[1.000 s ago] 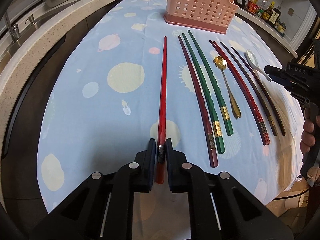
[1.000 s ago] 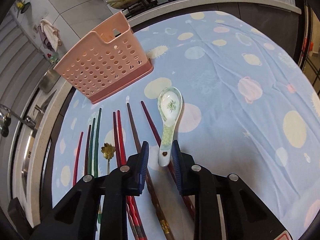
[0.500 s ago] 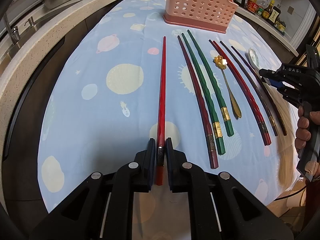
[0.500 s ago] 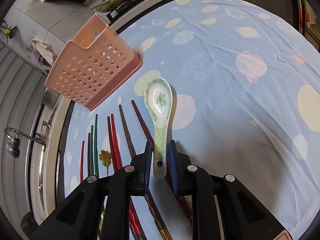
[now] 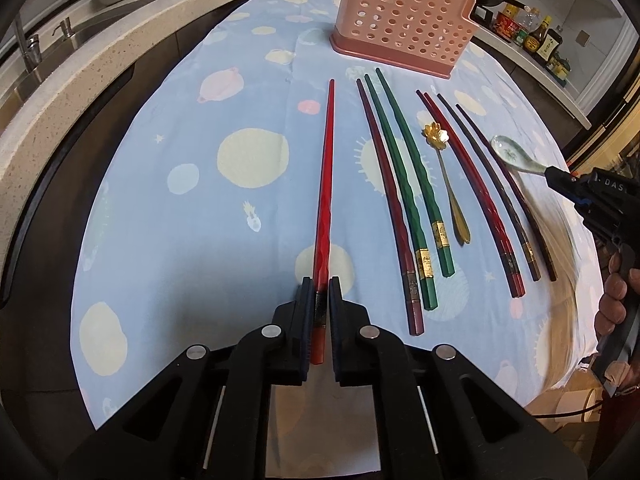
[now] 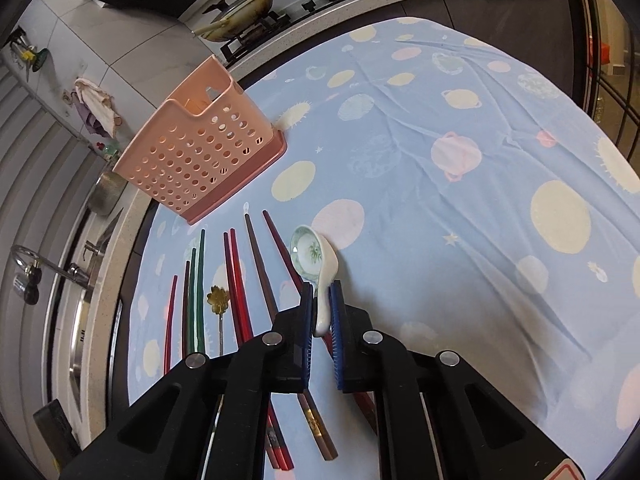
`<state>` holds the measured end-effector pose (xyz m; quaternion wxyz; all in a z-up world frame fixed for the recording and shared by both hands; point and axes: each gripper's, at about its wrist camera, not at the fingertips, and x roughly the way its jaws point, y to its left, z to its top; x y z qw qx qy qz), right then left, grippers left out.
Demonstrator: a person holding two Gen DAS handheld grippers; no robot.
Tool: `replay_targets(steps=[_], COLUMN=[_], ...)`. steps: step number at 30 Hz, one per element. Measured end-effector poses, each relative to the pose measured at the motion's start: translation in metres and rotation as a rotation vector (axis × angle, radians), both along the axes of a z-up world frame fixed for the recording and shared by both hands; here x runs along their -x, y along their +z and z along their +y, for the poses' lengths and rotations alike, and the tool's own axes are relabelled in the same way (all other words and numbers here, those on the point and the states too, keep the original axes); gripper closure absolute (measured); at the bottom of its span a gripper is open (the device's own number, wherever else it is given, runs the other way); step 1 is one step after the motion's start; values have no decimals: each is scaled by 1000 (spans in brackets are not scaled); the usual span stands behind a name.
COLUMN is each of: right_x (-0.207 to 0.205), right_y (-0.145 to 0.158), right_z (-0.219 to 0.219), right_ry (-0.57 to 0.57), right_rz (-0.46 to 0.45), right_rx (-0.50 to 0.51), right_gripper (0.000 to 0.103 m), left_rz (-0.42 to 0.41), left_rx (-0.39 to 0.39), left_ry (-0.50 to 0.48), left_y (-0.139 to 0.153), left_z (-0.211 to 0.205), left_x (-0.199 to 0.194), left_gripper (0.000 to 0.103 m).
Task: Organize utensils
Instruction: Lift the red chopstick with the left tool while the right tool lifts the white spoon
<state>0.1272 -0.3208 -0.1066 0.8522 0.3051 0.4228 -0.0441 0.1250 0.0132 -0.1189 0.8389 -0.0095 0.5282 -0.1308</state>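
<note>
**A:** Left wrist view — left tongs (image 5: 319,292) closing on red chopstick (image 5: 325,184), flat on bench (image 5: 160,220), tip toward pink basket (image 5: 404,20).

**B:** Right tongs (image 6: 320,300) pinch ceramic spoon (image 6: 314,264) handle — bowl pointing away, lifted.

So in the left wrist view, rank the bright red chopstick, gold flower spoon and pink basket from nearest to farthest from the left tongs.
1. Bright red chopstick: pinched in the left tongs.
2. Gold flower spoon: mid-cloth, to the right.
3. Pink basket: at the far end.
</note>
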Motion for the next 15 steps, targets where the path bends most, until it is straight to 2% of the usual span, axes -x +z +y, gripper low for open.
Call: replay_targets(steps=[5, 11, 15], right_x=[22, 49, 61], right_y=[9, 32, 45], right_z=[3, 14, 18], right_ry=[2, 23, 21], right_rz=[4, -13, -39], right_rx=[49, 138, 151], right_gripper=[95, 96, 96], left_rz=[-24, -65, -85], left_rx=[4, 24, 37], left_ry=[-9, -20, -27], left_y=[9, 28, 38], left_z=[1, 4, 6], left_x=[6, 12, 14], left_gripper=[103, 103, 103])
